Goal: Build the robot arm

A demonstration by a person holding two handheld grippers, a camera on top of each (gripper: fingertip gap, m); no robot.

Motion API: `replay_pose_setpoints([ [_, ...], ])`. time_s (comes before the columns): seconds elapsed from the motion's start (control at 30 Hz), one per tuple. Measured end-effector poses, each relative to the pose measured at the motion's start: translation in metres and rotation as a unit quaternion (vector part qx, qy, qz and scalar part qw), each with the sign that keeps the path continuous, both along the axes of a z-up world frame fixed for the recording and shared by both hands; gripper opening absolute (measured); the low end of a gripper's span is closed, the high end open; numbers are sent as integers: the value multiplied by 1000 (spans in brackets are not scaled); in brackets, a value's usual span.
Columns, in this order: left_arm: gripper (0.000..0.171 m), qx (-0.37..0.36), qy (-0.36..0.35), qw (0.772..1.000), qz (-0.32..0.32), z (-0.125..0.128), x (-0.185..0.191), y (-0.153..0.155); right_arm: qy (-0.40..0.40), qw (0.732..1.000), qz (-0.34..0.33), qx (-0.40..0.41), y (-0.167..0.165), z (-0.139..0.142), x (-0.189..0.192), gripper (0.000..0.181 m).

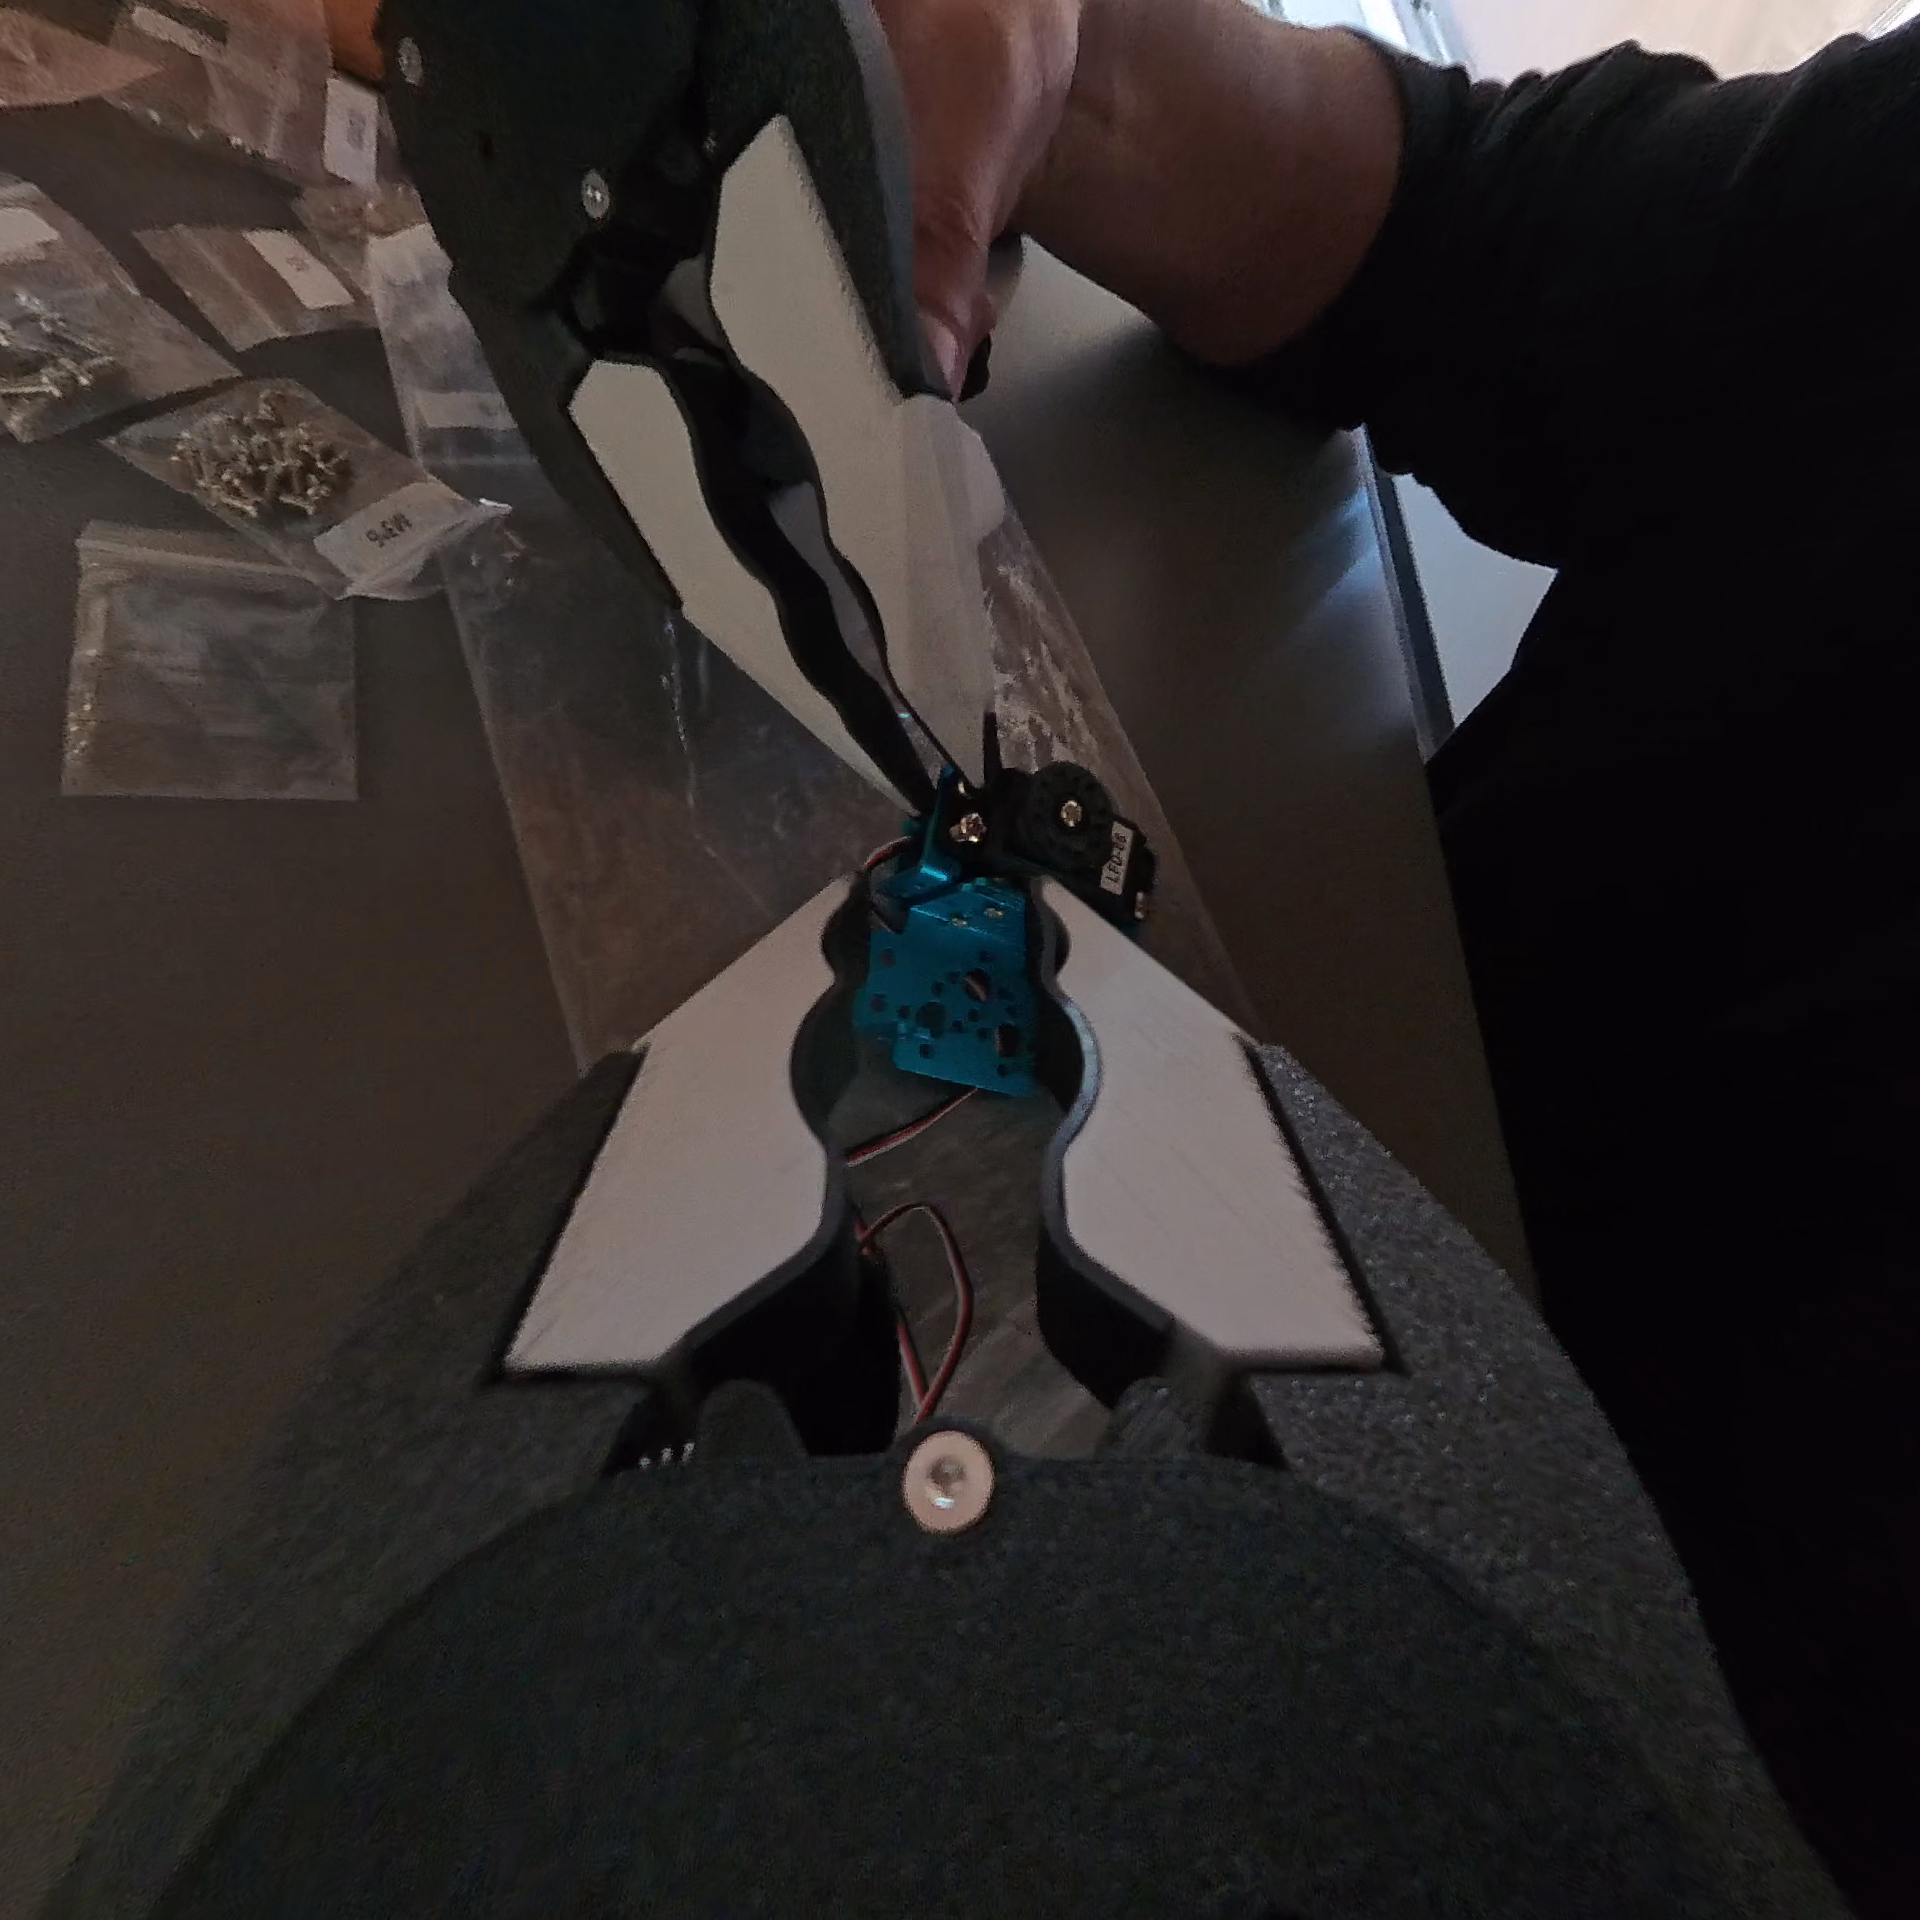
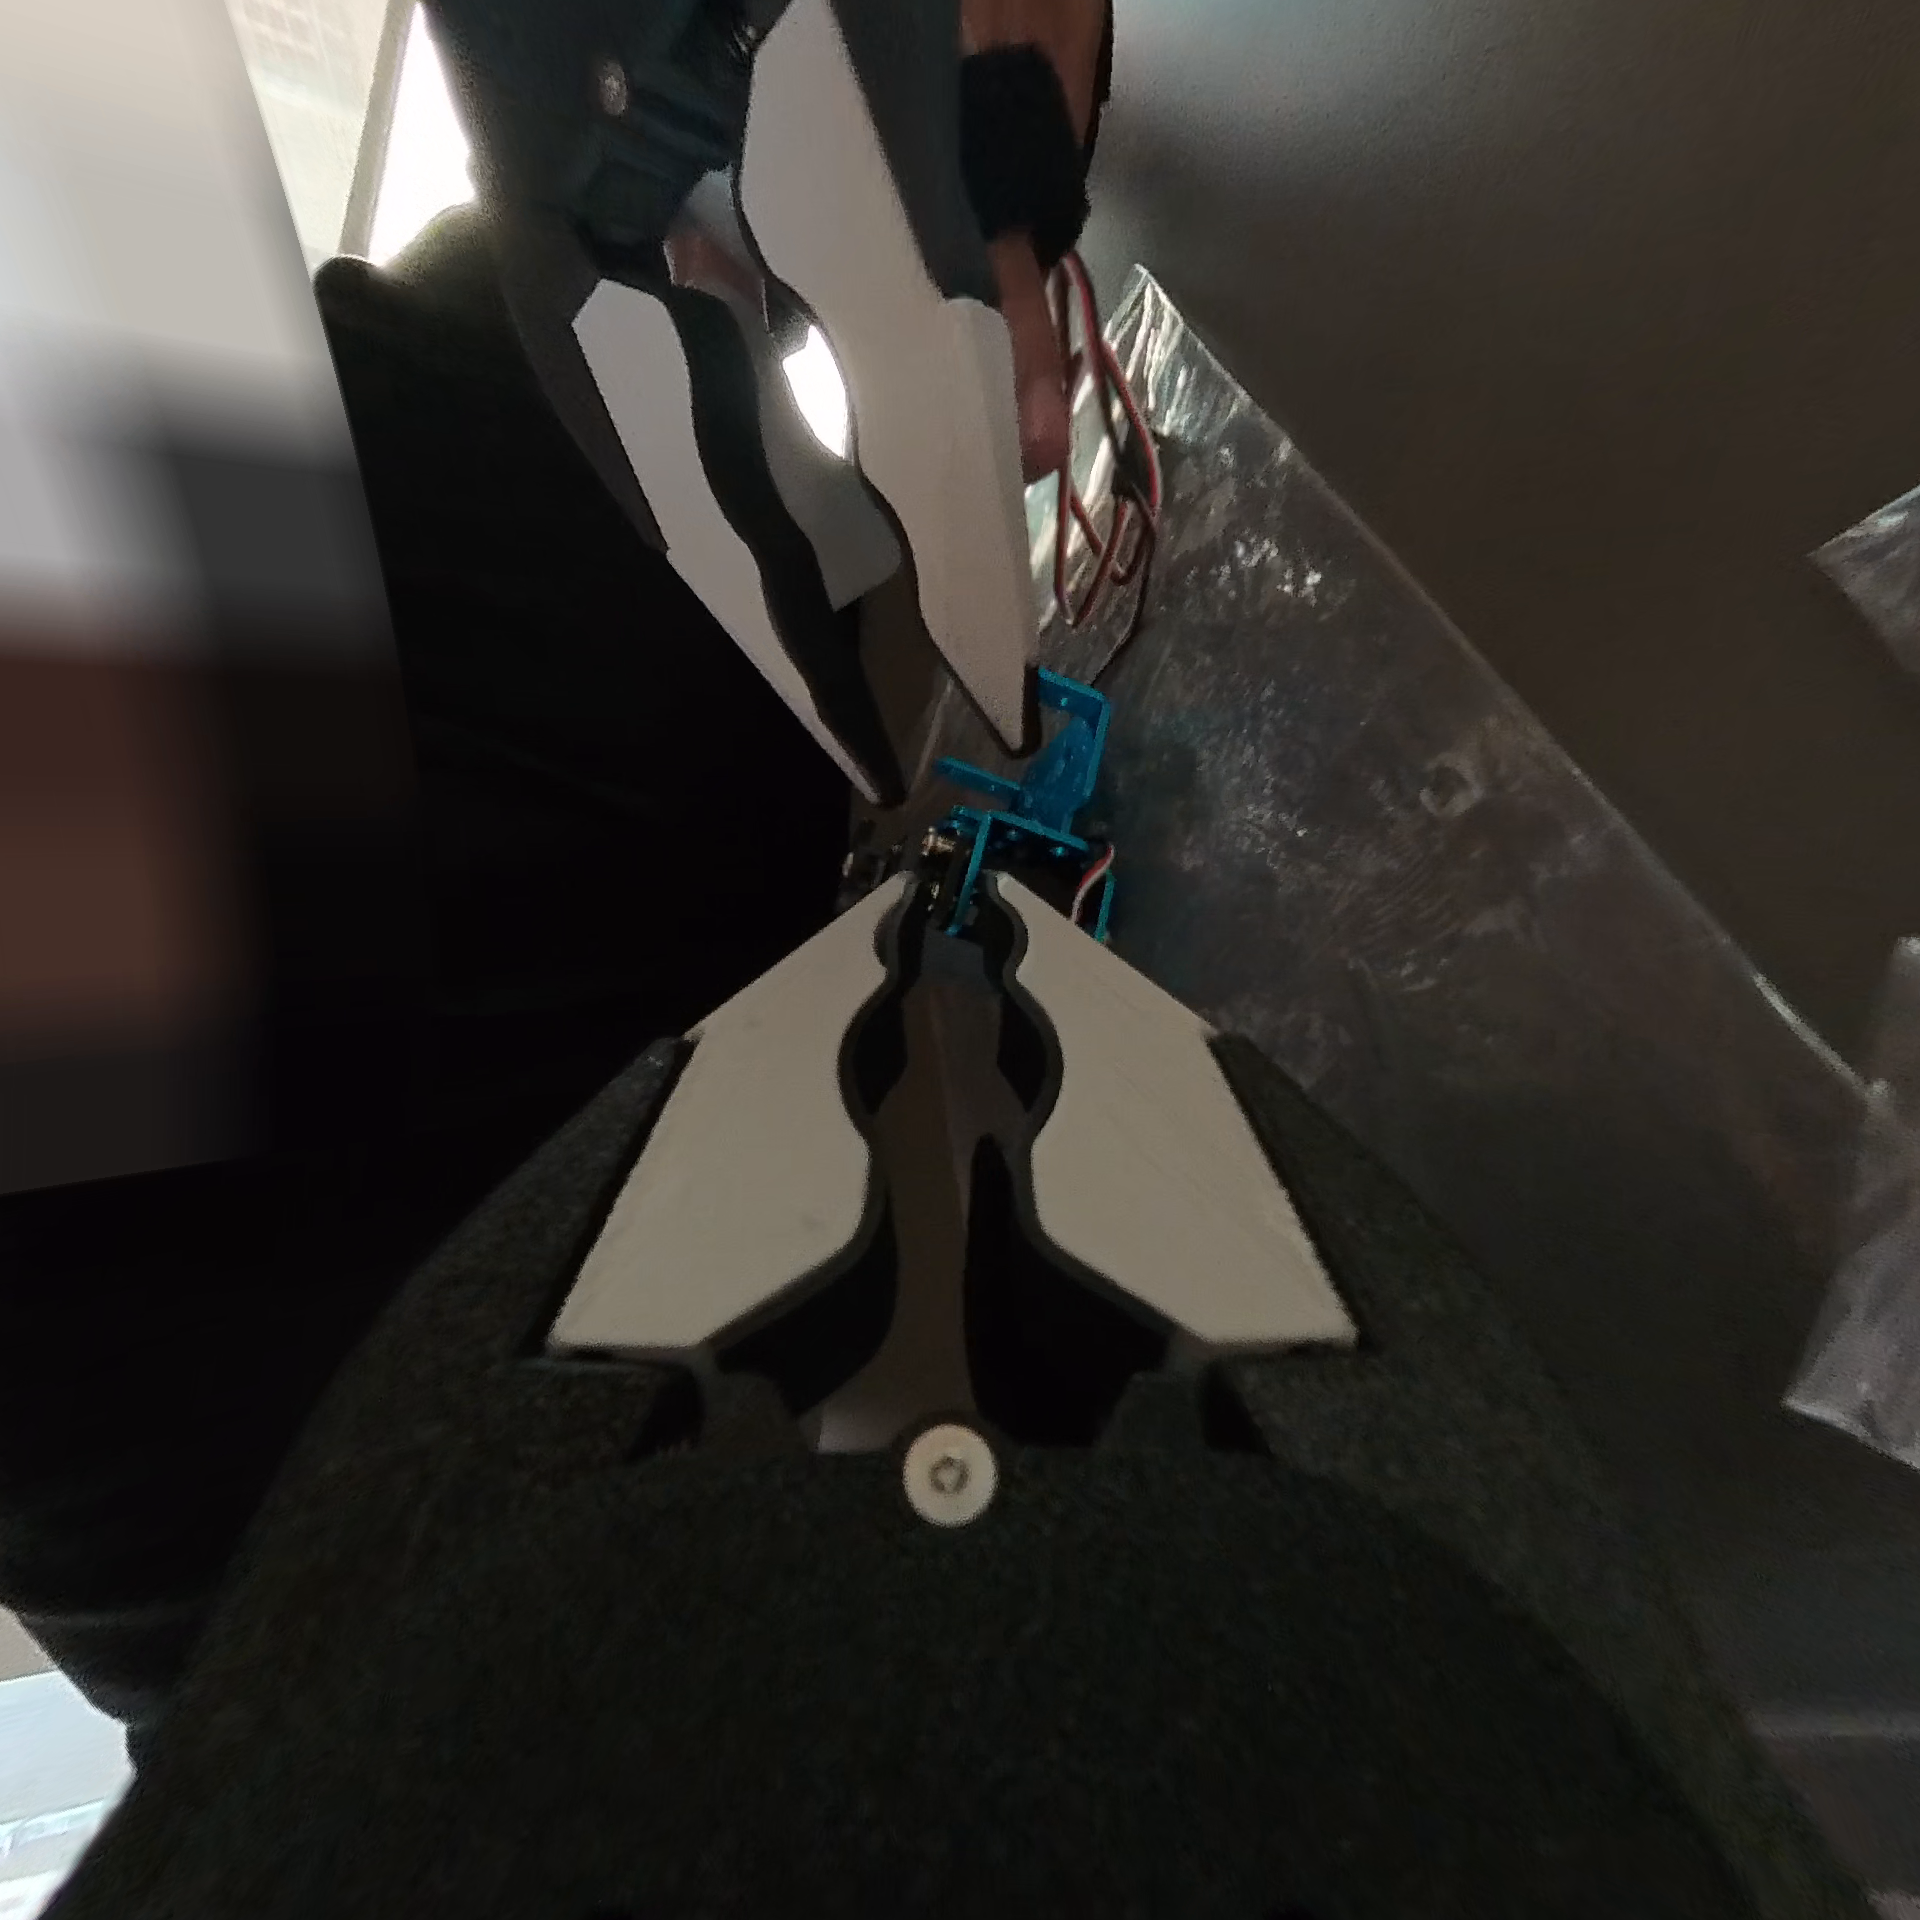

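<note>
A small assembly of blue metal brackets [image 1: 935,997] and a black servo [image 1: 1055,821] with a round horn is held in the air between both grippers. My left gripper [image 1: 945,890] is shut on the perforated blue bracket block, its fingers apart by the block's width. My right gripper [image 1: 940,790] comes in from above and pinches the upper blue bracket beside the servo. In the right wrist view, my right gripper [image 2: 956,888] is shut on a thin blue bracket edge [image 2: 971,883]. The left gripper [image 2: 951,769] holds the far blue bracket [image 2: 1070,769]. Servo wires [image 1: 920,1247] hang below.
A clear plastic bag [image 2: 1403,779] lies on the dark table under the assembly. Several small bags of screws [image 1: 260,468] lie at the table's far left. A person's hand [image 1: 997,156] and dark sleeve [image 1: 1662,520] are at the right. More wires [image 2: 1112,468] loop behind the left gripper. Both grippers' tips are close together, under 4 cm apart.
</note>
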State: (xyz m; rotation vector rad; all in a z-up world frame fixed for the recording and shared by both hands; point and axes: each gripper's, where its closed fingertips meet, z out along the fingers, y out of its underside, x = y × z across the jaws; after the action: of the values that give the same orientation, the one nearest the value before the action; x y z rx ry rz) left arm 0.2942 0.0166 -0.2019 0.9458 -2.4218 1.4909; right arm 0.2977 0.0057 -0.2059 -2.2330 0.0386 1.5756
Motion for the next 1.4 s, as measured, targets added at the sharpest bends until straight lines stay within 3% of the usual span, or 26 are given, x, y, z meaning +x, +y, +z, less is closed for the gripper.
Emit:
replay_pose_setpoints([
  [0.1, 29, -21, 11, 1000, 4, 7, 0, 1, -15, 999, -14, 25, 5, 8, 3, 8],
  [0.3, 29, -30, -6, 999, 29, 13, -2, 5, -120, 989, -9, 89, 6, 21, 1, 8],
  [0.6, 39, -22, -34, 996, 77, 13, -3, -7, -200, 972, -34, 116, -1, 19, -3, 8],
  [0.73, 54, -44, -21, 995, 82, 15, -6, -10, -260, 951, -32, 164, -10, 20, -11, 8],
  [0.87, 54, -57, -10, 996, 71, 12, -8, -16, -321, 926, -24, 196, -15, 18, -22, 6],
  [1.1, 50, -31, -30, 998, 49, 2, -20, -29, -364, 903, -14, 227, -16, 18, -34, 6],
  [1.4, 44, 17, -126, 992, 25, 1, -31, -34, -365, 892, 19, 266, -23, 16, -48, 5],
])
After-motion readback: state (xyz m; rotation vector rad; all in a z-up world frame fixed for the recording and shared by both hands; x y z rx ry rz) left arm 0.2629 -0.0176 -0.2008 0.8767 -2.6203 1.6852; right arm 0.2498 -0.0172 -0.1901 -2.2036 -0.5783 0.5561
